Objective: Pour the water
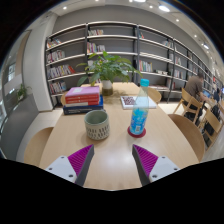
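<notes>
Hand-held gripper (112,160) held level above the bench (112,140), fingers spread (nothing between), mug (97,124) and bottle (139,115) beyond.

One mug (97,124) and one water bottle (139,114) are counted on the one round table (112,152). One stack of books (82,98), one potted plant (105,68), one open magazine (133,101) are noted. Two gripper fingers (72,162) are seen.

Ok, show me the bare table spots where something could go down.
Bare wood lies between the open gripper and the mug, and also between the mug and the bottle. It is crowded behind them: stacked books, a plant, a magazine.
</notes>
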A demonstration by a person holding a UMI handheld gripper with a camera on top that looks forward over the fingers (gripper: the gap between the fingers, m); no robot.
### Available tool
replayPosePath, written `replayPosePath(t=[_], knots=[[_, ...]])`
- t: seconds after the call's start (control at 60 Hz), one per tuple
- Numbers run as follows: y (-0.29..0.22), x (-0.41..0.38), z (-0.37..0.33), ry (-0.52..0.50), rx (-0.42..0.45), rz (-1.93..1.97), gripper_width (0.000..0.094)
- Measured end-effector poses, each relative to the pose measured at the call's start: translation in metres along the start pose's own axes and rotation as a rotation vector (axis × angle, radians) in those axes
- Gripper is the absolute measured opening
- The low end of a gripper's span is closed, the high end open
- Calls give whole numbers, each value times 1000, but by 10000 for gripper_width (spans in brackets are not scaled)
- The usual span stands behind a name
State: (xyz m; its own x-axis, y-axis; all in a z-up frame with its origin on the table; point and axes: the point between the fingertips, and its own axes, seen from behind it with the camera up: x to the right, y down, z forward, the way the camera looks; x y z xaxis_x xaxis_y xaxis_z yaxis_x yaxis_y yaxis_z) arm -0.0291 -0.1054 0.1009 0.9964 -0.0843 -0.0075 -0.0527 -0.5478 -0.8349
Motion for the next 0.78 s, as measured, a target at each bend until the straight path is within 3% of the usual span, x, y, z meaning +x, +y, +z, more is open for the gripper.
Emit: replayPosePath(t=[0.35,0.783], knots=[[-67,-59,-94,-19,110,0,778],[-87,-82,-132,-15,116,-52,775]])
